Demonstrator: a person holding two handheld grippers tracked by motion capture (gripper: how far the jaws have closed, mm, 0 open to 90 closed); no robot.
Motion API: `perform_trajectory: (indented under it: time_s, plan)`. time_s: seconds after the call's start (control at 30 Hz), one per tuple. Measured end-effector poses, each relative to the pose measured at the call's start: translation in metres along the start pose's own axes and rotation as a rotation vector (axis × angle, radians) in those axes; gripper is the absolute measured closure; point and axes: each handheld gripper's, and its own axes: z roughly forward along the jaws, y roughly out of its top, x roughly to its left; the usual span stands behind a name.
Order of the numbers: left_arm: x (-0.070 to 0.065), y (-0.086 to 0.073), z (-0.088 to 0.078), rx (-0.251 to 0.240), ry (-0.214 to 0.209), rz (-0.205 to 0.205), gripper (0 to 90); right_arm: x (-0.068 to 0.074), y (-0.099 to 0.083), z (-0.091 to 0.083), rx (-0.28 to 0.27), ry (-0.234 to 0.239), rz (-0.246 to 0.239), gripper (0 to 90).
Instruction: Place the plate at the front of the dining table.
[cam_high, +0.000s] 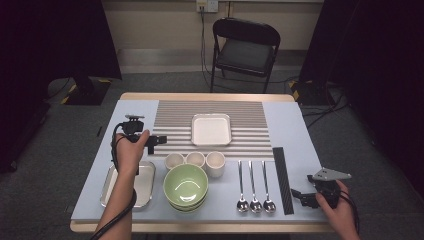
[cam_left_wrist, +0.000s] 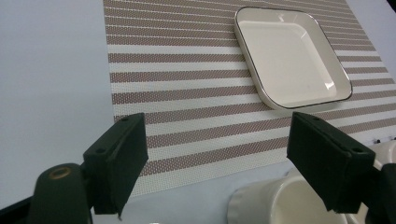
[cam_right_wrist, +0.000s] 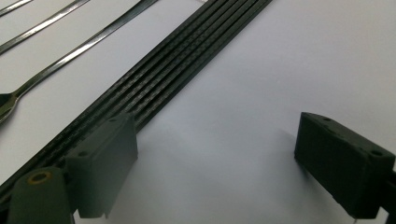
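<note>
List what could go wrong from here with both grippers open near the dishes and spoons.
The left gripper, open, hangs just above the three small cups, which stand close together; closing on one could knock its neighbour. The right gripper, open and empty, sits beside the black strip; a sweep left might shove it into the spoons.

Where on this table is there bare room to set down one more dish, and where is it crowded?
Free: the striped mat left of the white square dish, and the mat right of it. Crowded: the front row, from steel tray through green bowls and cups to spoons.
</note>
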Motion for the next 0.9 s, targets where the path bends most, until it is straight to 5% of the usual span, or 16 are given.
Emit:
perform_trajectory:
  time_s: [0.9]
  plan:
    - [0.015,-0.025,-0.017,0.005,0.024,0.022,20.0,0.0,0.0,0.0,-0.002,0.001,0.0,12.3]
